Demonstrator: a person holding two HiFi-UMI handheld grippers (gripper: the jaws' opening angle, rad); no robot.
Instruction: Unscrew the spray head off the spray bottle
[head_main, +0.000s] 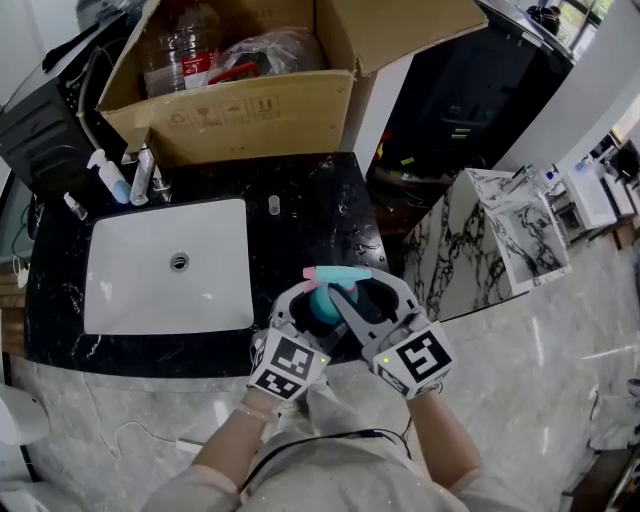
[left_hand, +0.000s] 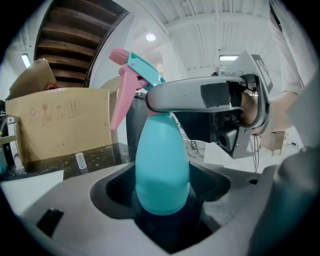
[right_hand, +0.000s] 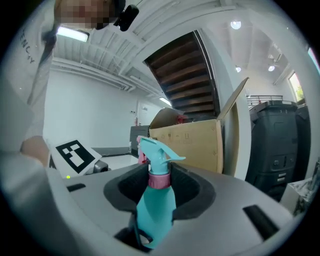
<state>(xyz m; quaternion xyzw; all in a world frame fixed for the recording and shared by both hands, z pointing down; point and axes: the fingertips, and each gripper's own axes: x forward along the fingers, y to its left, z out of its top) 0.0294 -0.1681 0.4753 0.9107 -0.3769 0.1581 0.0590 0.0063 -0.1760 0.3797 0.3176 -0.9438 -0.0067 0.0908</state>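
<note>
Left tool (left_hand: 162, 186) clamped on the teal spray bottle (left_hand: 162, 165) at its body, bottle roughly upright, held over the counter's (head_main: 310, 215) front edge, just right of the sink (head_main: 140, 250). Right tool (right_hand: 160, 182) closed on the pink collar (right_hand: 159, 181) under the spray head (right_hand: 152, 150)

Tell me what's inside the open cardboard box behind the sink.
Clear plastic bottle with red label and crumpled clear plastic bags show near the top; the front wall of the brown cardboard box hides anything lower.
</note>
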